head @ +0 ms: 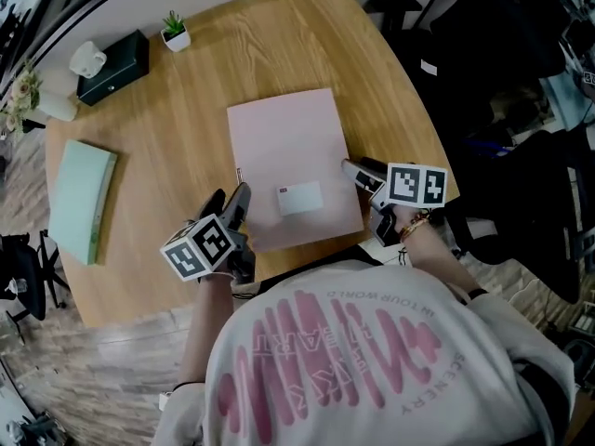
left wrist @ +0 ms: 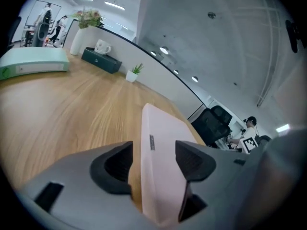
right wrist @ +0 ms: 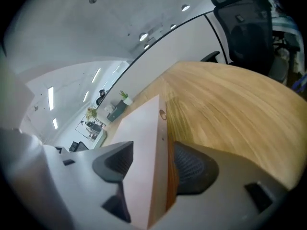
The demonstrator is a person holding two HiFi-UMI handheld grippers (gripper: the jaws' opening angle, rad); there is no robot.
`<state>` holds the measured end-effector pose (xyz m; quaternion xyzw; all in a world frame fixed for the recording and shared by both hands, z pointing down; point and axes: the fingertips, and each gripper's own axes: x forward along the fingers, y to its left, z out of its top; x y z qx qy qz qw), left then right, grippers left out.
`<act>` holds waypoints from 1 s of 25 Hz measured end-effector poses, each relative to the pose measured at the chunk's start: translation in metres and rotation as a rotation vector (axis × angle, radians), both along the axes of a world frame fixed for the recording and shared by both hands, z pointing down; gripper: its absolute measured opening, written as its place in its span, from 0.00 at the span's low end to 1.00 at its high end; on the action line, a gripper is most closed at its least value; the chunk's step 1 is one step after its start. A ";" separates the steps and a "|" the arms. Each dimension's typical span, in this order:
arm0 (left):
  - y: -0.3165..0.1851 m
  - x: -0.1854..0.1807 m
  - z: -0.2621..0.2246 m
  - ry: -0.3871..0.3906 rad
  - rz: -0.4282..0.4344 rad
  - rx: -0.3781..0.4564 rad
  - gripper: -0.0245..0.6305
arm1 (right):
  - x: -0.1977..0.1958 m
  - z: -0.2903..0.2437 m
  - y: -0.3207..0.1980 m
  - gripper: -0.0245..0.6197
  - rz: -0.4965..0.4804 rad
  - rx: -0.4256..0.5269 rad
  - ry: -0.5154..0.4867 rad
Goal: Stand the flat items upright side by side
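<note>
— Where's the pink binder (head: 290, 156)?

— It lies flat in the middle of the wooden counter (head: 186, 110), cover up, with a small white label near its near edge.

— And the other one?

— The green binder (head: 82, 198) also lies flat, well apart from it, toward the counter's left edge. Neither one is standing.

— What is the left hand-held gripper (head: 229, 196) doing?

— It sits at the pink binder's near-left corner. In the left gripper view its jaws are parted and the binder's edge runs between them, with bare wood showing between the left pad and the binder. It is released, not clamped.

— The right one?

— The right hand-held gripper (head: 363, 170) is at the binder's right edge, toward the near corner. Its jaws are spread too, one pad over the pink cover and the other down beside the edge, over the wood. The binder's edge is between them, but I see no squeeze on it.

— Anything else on the counter?

— At the far-left corner, a black box (head: 113, 66) with a white mug (head: 87, 59) beside it, and a small potted plant (head: 175, 32) just to their right.
</note>
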<state>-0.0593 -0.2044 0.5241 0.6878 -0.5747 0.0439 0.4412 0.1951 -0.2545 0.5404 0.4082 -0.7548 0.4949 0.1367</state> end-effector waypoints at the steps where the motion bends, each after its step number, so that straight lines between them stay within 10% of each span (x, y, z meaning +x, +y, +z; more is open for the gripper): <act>1: -0.006 0.002 0.004 -0.012 0.007 -0.017 0.48 | -0.004 0.003 -0.006 0.47 -0.026 -0.009 0.005; 16: -0.035 0.048 0.041 -0.085 0.225 -0.131 0.61 | -0.038 0.026 -0.024 0.48 -0.147 -0.045 0.124; 22: -0.001 0.034 0.033 0.173 0.086 -0.224 0.47 | -0.039 0.019 0.014 0.48 -0.165 -0.048 0.145; 25: 0.014 0.031 0.030 0.068 0.154 -0.195 0.45 | -0.043 0.019 0.035 0.48 -0.146 -0.059 0.142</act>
